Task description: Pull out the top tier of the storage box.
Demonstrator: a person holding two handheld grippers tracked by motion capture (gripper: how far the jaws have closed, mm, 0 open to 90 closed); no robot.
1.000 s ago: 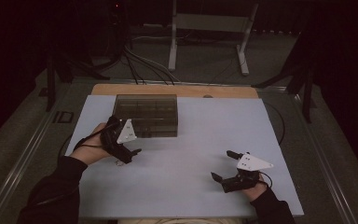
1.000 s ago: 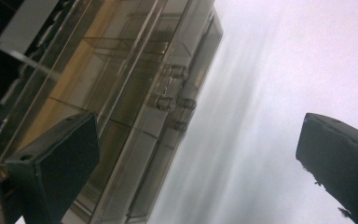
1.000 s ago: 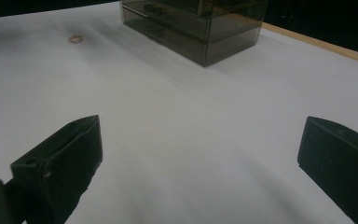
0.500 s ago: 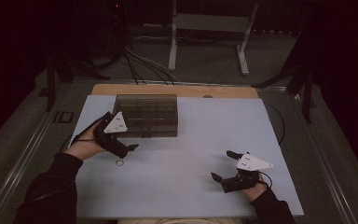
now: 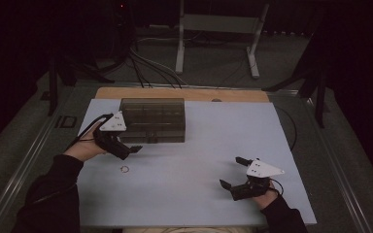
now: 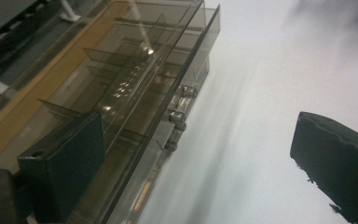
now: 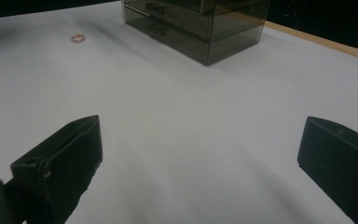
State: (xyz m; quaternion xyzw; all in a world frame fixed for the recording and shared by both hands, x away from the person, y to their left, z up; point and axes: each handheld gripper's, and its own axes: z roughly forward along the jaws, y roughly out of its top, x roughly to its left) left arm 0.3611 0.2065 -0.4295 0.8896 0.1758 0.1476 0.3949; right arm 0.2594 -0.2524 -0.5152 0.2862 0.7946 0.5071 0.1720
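A smoky clear drawer box stands at the back left of the white mat. My left gripper hovers open just in front of its left end, jaws wide apart with nothing between them. In the left gripper view the left gripper looks along the drawer box and its small metal knobs. A small copper ring lies on the mat just in front of that gripper. My right gripper rests open near the front right. The right gripper view shows the right gripper, the ring and the box far ahead.
A wooden board edge runs behind the mat. Beyond the table stand a metal frame and cables on a dark floor. Bare mat lies between the two grippers.
My left gripper has moved left and back toward the box, and the ring has come into sight on the mat in front of it. The right gripper has not moved.
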